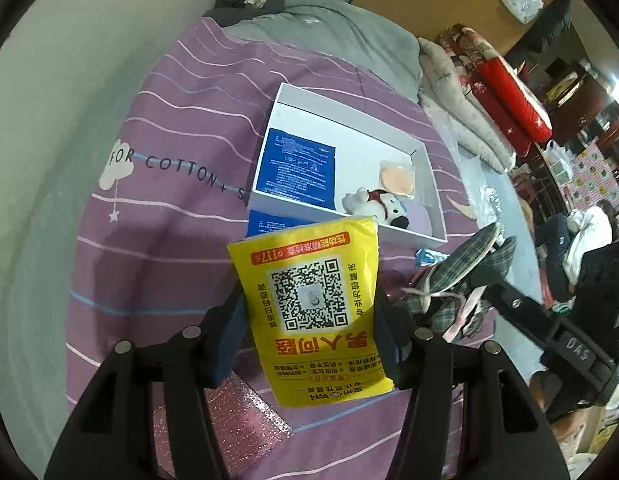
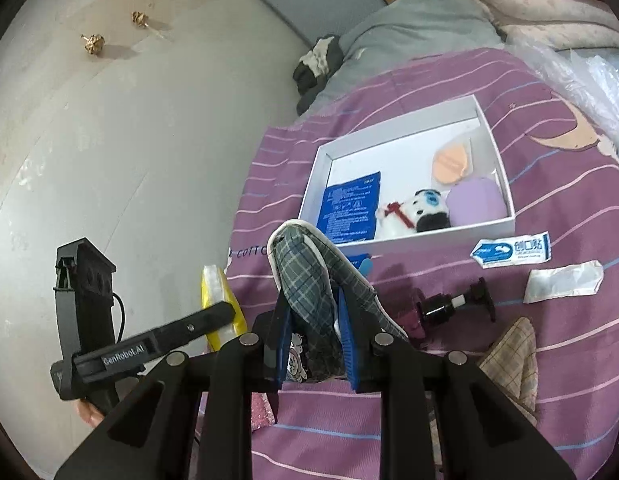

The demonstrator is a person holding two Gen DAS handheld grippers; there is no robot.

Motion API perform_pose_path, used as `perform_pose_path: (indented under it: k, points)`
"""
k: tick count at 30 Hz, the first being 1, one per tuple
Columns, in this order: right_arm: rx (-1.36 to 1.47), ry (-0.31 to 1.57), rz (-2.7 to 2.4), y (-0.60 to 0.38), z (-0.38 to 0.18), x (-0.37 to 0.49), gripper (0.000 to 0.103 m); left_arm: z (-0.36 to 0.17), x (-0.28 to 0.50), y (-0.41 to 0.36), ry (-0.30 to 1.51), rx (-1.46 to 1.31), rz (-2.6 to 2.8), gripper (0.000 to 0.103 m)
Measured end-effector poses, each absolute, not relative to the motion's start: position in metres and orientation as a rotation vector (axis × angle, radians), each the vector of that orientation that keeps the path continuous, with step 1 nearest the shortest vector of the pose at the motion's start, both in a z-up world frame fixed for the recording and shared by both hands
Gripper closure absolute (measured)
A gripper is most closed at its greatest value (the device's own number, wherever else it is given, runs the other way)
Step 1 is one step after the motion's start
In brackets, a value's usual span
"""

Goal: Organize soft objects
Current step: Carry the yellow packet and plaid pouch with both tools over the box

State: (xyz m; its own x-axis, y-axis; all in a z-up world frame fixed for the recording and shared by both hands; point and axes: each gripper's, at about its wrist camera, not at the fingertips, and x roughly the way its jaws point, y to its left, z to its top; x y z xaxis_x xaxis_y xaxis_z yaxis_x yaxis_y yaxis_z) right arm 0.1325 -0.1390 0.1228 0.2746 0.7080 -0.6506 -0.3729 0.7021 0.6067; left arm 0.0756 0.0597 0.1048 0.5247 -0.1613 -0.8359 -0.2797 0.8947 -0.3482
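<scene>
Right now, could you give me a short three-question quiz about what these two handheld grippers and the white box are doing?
1. True or false: the left gripper holds a yellow packet with a QR code.
2. What does the right gripper hold? A) grey plaid fabric pouch B) a glass bottle
3. Which toy lies in the white cardboard box?

Key: 1 true; 2 A; 3 the white plush dog.

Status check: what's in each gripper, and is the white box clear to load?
Left gripper shut on yellow packet. Right gripper shut on plaid pouch. White box open, plush toy and blue leaflet inside. Nothing blocking.
</scene>
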Motion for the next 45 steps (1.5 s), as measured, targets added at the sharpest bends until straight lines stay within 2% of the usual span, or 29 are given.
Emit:
perform_pose_path:
  k: [16,20,30,38,45]
  points:
    - [0.373,1.051,0.673,-0.128,0.141,0.142,0.082,0.116,0.075,0.066,0.962,-0.427,0.084,0.044]
    - [0.378,1.025,0.670,-0.122,0.154,0.149,0.082,0.123,0.091,0.073,0.928,-0.405,0.061,0.044]
    - [0.355,0.987,0.606,-0.109,0.176,0.181,0.082,0.127,0.152,0.073,0.976,-0.370,-0.005,0.044]
    - [0.406,0.969,0.557,-0.120,0.163,0.213,0.082,0.099,0.213,0.065,1.063,-0.275,0.020,0.044]
    - [0.404,0.985,0.534,-0.129,0.140,0.233,0.082,0.073,0.237,0.054,1.112,-0.219,0.031,0.044]
